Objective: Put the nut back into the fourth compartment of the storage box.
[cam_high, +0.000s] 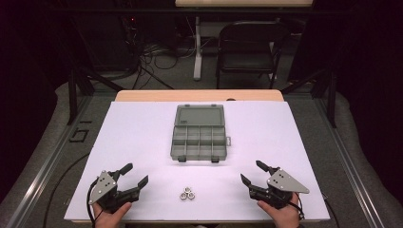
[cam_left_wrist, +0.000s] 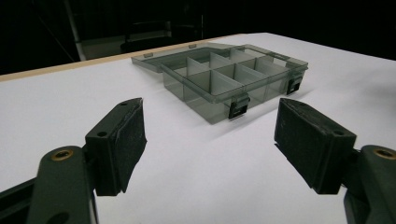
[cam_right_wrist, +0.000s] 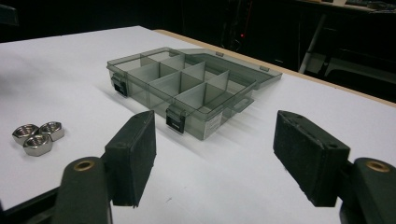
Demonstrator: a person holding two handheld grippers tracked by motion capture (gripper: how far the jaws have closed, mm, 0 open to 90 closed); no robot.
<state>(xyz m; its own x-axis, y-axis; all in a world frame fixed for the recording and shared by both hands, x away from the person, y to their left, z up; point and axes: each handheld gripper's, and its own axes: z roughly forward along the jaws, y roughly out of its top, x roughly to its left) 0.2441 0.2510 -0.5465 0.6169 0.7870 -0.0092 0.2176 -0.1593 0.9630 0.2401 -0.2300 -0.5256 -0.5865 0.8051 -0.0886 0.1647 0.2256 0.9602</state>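
Note:
A grey see-through compartment box [cam_high: 198,140] lies in the middle of the white table top [cam_high: 142,133], its lid flat open behind it. The box [cam_left_wrist: 233,79] and the same box [cam_right_wrist: 187,88] lie ahead of both gripper views, all compartments bare. Three steel hex nuts [cam_high: 188,194] sit together near the front edge; the nuts [cam_right_wrist: 36,135] lie left of my right jaws. My left gripper [cam_high: 135,174] rests at the front left, open and holding nothing. My right gripper [cam_high: 252,172] rests at the front right, open and holding nothing.
A black folding chair [cam_high: 247,47] and a white table leg [cam_high: 197,47] stand beyond the far wooden edge. Cables lie on the floor at the back left. Metal rails run along both sides of the table.

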